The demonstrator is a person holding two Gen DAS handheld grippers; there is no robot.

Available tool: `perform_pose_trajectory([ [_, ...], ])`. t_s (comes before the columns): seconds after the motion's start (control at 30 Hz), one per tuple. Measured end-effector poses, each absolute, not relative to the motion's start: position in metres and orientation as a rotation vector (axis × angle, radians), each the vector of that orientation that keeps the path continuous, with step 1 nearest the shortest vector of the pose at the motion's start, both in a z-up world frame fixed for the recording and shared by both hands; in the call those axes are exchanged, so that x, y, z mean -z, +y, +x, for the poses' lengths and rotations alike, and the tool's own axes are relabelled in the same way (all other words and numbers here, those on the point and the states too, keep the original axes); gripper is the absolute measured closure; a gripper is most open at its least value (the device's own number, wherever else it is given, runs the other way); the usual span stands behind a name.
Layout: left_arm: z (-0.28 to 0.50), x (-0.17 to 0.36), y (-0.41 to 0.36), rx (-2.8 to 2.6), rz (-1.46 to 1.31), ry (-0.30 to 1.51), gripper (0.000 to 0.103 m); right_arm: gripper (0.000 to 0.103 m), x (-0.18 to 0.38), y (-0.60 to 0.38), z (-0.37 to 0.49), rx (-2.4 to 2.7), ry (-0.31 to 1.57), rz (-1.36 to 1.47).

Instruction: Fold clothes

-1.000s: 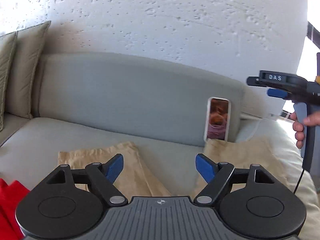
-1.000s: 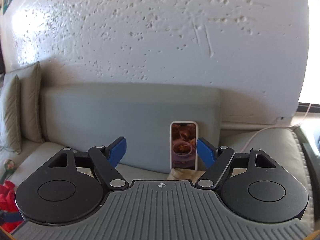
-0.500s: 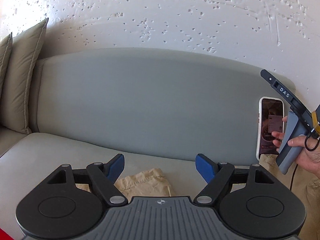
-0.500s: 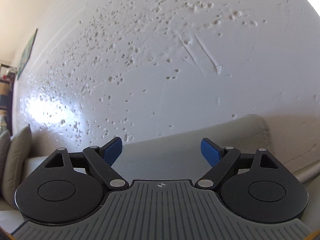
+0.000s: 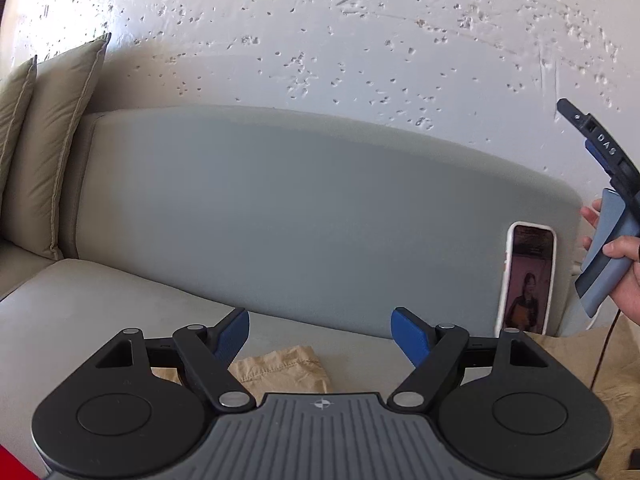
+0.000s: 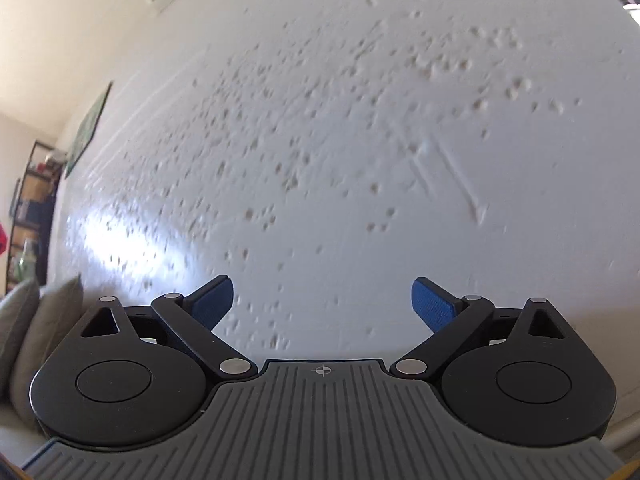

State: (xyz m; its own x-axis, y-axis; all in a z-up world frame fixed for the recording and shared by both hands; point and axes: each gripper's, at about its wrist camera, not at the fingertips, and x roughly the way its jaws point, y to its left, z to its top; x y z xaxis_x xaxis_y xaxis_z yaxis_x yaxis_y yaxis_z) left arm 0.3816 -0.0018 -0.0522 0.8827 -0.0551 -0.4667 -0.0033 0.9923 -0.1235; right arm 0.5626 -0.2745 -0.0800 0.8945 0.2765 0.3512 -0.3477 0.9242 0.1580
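Observation:
A tan garment (image 5: 280, 368) lies on the sofa seat, partly hidden behind my left gripper (image 5: 320, 330), which is open and empty above it. More tan cloth (image 5: 572, 354) shows at the right, below the phone. A bit of red cloth (image 5: 10, 464) shows at the bottom left corner. My right gripper (image 6: 322, 302) is open and empty, tilted up at the white wall; no clothes show in its view. Its handle (image 5: 604, 256), held by a hand, shows at the right edge of the left wrist view.
A grey sofa backrest (image 5: 300, 208) fills the middle. A phone (image 5: 528, 280) leans upright against it at the right. Olive cushions (image 5: 52, 152) stand at the left. A textured white wall (image 6: 360, 140) rises behind. A shelf (image 6: 28, 216) stands far left.
The right gripper has tilted upward from the sofa and phone to the wall. The left gripper has turned up and left, so less tan cloth shows.

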Motion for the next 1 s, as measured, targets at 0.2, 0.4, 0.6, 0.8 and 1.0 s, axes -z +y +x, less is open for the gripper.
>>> perform_pose_trajectory([
  [0.2, 0.311, 0.0, -0.025, 0.187, -0.114, 0.546, 0.025, 0.0, -0.003, -0.308, 0.459, -0.249, -0.31, 0.267],
  [0.4, 0.202, -0.028, -0.068, 0.404, -0.063, 0.668, 0.022, 0.0, -0.096, -0.331, 0.343, -0.135, -0.004, 0.174],
  [0.6, 0.133, 0.012, -0.138, 0.615, -0.122, 0.911, 0.022, 0.0, -0.114, -0.379, 0.242, -0.036, 0.263, 0.216],
  [0.8, 0.122, 0.06, -0.216, 0.493, 0.05, 0.877, 0.024, 0.0, -0.028, -0.43, 0.229, 0.043, 0.51, 0.227],
  [1.0, 0.141, 0.076, -0.264, 0.385, 0.149, 0.845, 0.023, 0.013, 0.053, -0.446, 0.28, -0.045, 0.821, 0.3],
])
